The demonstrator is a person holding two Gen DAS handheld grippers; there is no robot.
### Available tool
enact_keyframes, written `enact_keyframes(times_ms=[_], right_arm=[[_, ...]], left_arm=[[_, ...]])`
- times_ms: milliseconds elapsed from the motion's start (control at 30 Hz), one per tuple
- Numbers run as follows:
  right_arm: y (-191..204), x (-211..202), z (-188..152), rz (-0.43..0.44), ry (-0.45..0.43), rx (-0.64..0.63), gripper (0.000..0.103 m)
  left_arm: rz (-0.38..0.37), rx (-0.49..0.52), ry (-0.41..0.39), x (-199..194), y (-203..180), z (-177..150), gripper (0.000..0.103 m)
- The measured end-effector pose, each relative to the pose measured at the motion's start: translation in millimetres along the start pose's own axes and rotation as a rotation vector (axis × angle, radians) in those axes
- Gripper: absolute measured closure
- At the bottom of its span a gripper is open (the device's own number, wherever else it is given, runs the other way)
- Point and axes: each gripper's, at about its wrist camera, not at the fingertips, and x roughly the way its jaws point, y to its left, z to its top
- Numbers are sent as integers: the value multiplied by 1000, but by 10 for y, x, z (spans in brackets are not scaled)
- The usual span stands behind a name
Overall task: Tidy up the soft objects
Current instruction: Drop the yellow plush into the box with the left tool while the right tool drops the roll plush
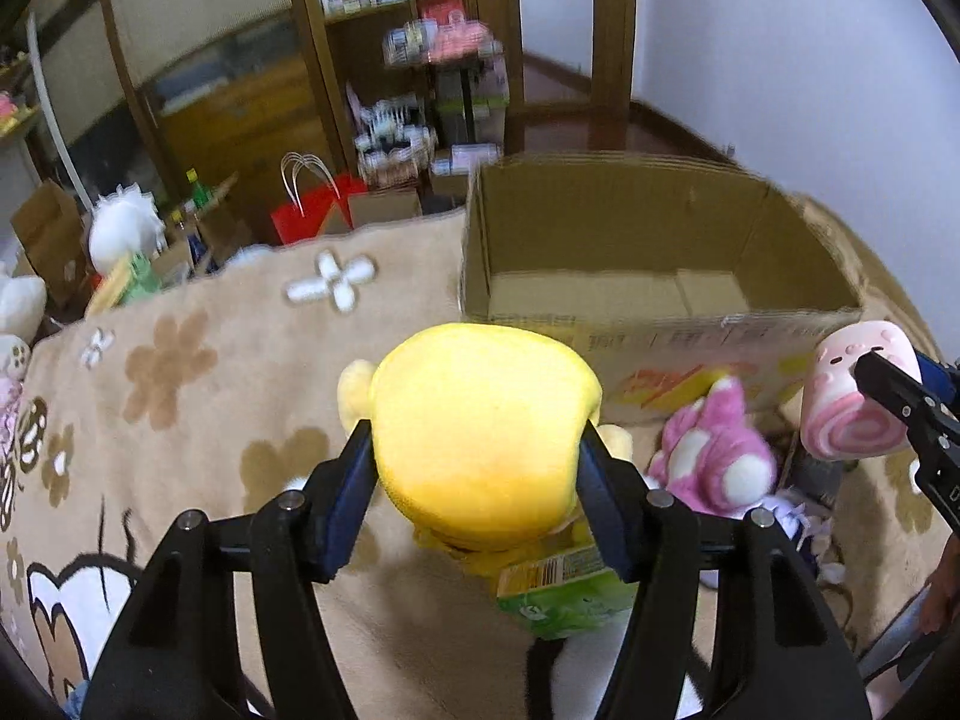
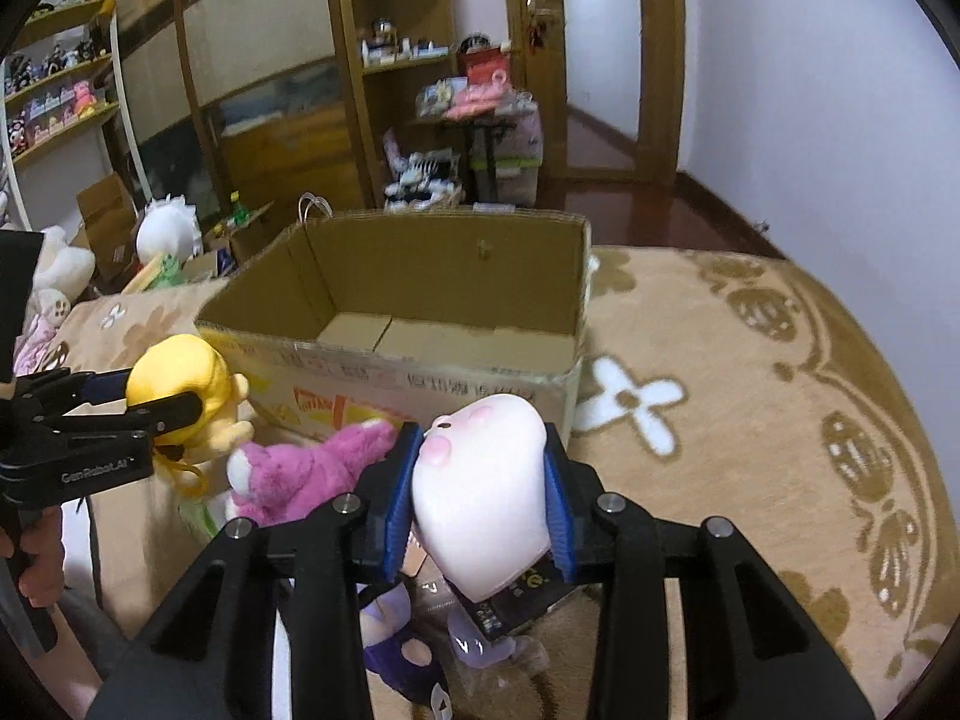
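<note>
One open cardboard box (image 2: 420,306) is seen on a flower-patterned blanket (image 1: 180,372). Before it, one yellow plush (image 1: 480,432) is clamped in the left tool (image 1: 474,468); one pink roll plush (image 2: 480,492), held lengthwise, is clamped in the right tool (image 2: 480,498).

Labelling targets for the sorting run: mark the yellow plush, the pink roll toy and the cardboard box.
yellow plush (image 1: 480,432), left wrist view, on the rounded back of its head.
pink roll toy (image 2: 480,492), right wrist view, on its pale side.
cardboard box (image 2: 420,258), right wrist view, on its inner far wall.
</note>
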Motion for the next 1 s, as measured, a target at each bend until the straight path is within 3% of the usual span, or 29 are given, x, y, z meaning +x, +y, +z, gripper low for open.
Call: enact_keyframes(times_ms=[233,400,667,1000], right_arm=[[20,-359,79,-23,-139,0,64],[87,-518,158,-77,-231,-38,64],[131,-501,346,-78,-283,-46,64],[110,-234,590,-87,-305,-36,64]], left_arm=[[-7,-41,-199,-438,144,136,41],[-6,-44,-293,-617,182,322,41],[9,16,-352,-627,46,602,41],[5,34,-338,-362,-60,716,40]])
